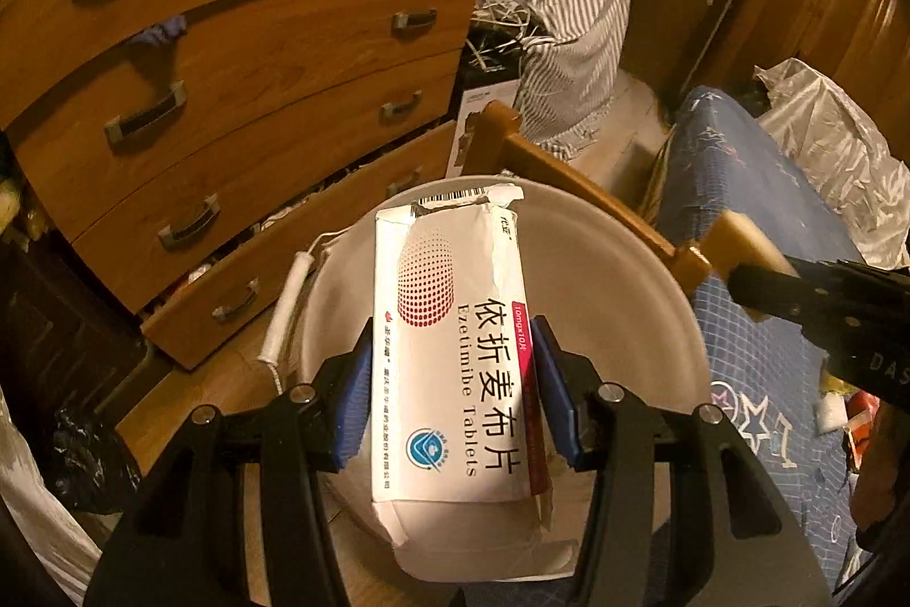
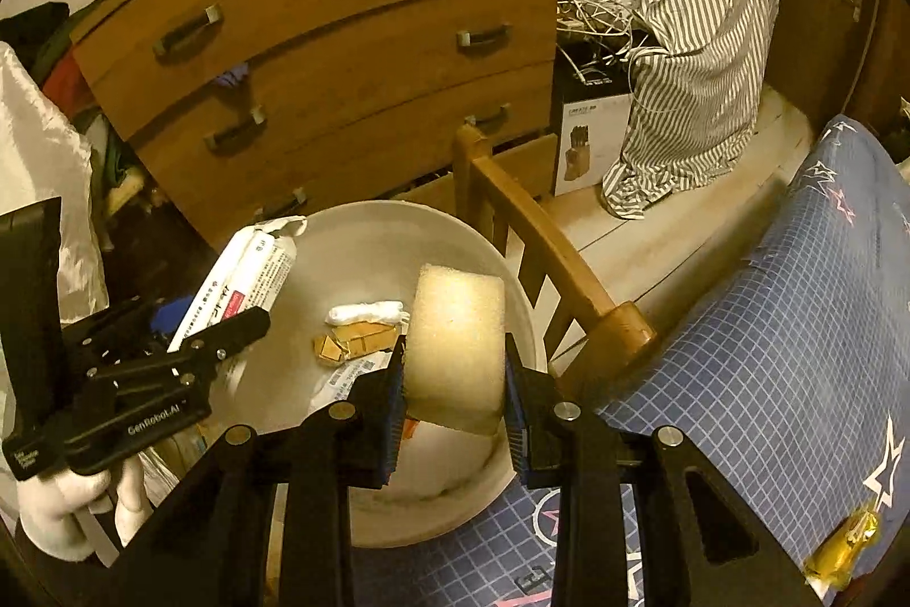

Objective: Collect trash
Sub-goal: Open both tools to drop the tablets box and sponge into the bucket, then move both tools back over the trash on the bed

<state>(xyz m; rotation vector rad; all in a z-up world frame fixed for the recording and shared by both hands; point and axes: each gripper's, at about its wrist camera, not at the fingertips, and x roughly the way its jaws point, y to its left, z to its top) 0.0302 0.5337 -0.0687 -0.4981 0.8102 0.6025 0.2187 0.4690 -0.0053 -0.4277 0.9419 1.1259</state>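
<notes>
left claw: nearest my left cam; blue pads pinching a white cardboard tablet box with red dot pattern and "Ezetimibe Tablets" print, one pad on each long side
tablet box: torn open at far end, held over the bucket mouth; I also see it from the right cam, above the bucket's left rim
right claw: pressed onto a pale yellow foam sponge block, pads on both sides; sponge sits above the near-right part of the bucket opening
right claw from left cam: sponge end sticks out past the fingers, over the bucket's right rim
bucket: round off-white plastic bucket, white wire handle with grip hanging on its left side
bucket contents: a white wad, crumpled brown cardboard scrap, printed paper piece on the bottom
hand: white-gloved hand on the left claw's grip
surroundings: wooden chest of drawers with metal handles behind the bucket, lowest drawer partly open; wooden bed rail just beside the bucket; blue grid-pattern sheet with stars on the right; striped grey-white cloth hanging at back
sheet: small yellow wrapper lying on it, near right
</notes>
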